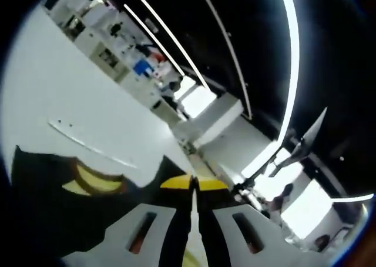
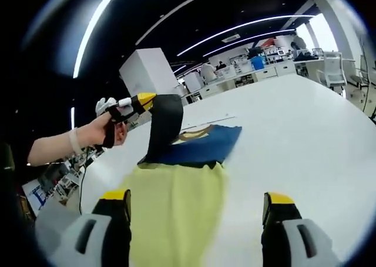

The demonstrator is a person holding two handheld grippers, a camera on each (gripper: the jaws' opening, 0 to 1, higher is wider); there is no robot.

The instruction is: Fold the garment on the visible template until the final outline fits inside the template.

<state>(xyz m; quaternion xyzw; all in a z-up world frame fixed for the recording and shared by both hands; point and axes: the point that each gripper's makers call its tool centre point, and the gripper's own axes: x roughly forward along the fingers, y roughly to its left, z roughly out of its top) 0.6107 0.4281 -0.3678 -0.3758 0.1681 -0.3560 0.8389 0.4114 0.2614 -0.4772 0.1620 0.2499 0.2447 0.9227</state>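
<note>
A navy garment [image 2: 202, 144] with a yellow-trimmed collar [image 1: 94, 182] lies on the white table [image 2: 305, 132], its near end on a pale yellow template sheet [image 2: 176, 214]. My left gripper [image 2: 140, 101], held by a gloved hand, is shut on a dark edge of the garment [image 2: 164, 123] and holds it up off the table. In the left gripper view its yellow tips [image 1: 194, 183] meet on the dark cloth. My right gripper [image 2: 197, 197] is open low over the yellow sheet, with nothing pinched between its jaws.
The white table [image 1: 53, 90] runs wide to the right and far side, with a thin strip [image 1: 88, 140] lying on it. Desks, shelves and a blue bin [image 2: 257, 62] line the far edge. A white pillar [image 2: 150, 70] stands behind the left gripper.
</note>
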